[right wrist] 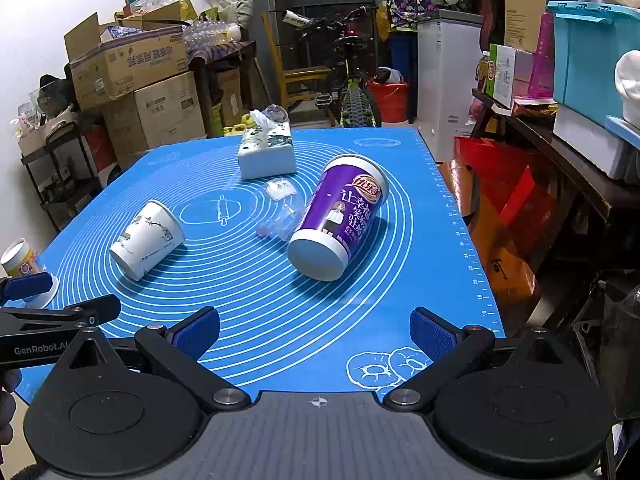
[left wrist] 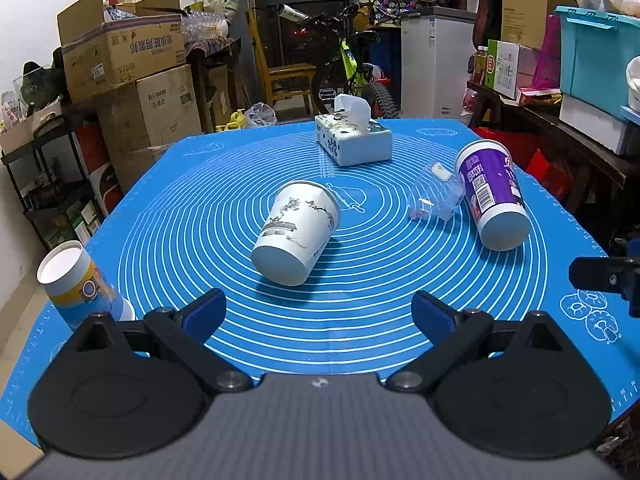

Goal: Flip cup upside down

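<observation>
Far left: yellow-banded cup (left wrist: 78, 280) stands at the mat's left edge, one open end up; can't tell whether that's the mouth or a recessed base. Left tongs (left wrist: 318, 312) spread wide, holding nothing, hanging above the near mat.

Straight ahead of them: white printed cup (left wrist: 296, 232) lies on its side mid-mat, closed base toward the camera, mouth pointing away. Next: crumpled clear plastic wrapper (left wrist: 434, 196) touching or just beside the purple cup (right wrist: 340, 224), also on its side, base toward us. Right tongs (right wrist: 316, 332) equally wide, nothing held, lined up with the purple cup.

Which cup is the target isn't clear; white one looks likeliest for the left tongs. My take: come in across the body near mid-height, squeeze lightly since paper walls crush, lift clear, rotate mouth-down, set flat. It will roll if nudged, so close both fingers evenly.

Surface: blue silicone mat (left wrist: 400, 320) with white rings, tissue box (left wrist: 354, 140) at far end. Room: stacked cartons, bicycle, white cabinet, cluttered shelf at right.
</observation>
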